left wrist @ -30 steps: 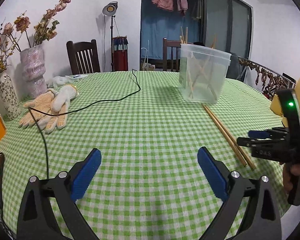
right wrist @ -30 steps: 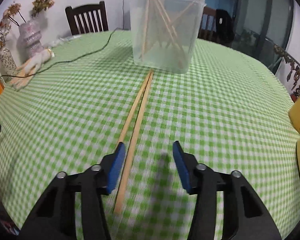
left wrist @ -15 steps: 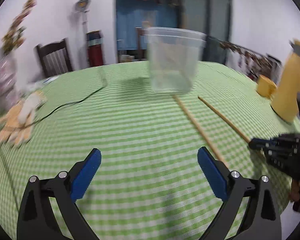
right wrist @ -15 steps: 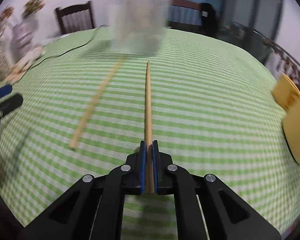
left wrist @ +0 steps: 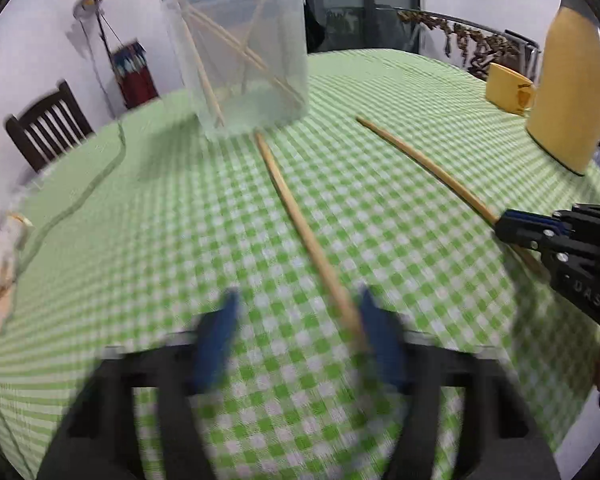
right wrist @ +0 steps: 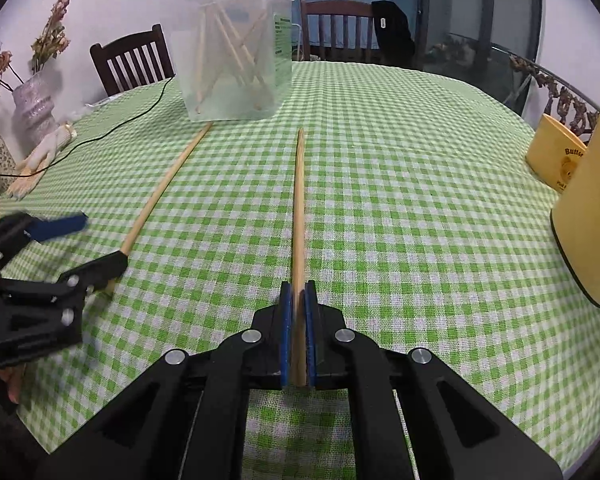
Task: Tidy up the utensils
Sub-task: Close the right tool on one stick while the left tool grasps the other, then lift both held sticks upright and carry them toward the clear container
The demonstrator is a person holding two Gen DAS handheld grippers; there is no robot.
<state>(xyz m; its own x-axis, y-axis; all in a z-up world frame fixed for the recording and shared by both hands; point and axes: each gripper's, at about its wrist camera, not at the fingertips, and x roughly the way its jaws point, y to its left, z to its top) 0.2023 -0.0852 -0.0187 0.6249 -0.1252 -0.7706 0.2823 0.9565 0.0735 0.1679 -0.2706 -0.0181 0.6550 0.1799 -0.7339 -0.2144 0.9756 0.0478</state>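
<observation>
We've got the right gripper [right wrist: 296,336] angled down over the green checked table [right wrist: 400,200], pads clamped tight on a chopstick [right wrist: 299,208] that points straight ahead twd the clear container [right wrist: 236,52] w/ more sticks inside. Left gripper [left wrist: 296,344] also tilts down, jaws just been closing but still part open; second chopstick [left wrist: 300,224] lies betw the pads, close by the right-hand one, not pinched yet
</observation>
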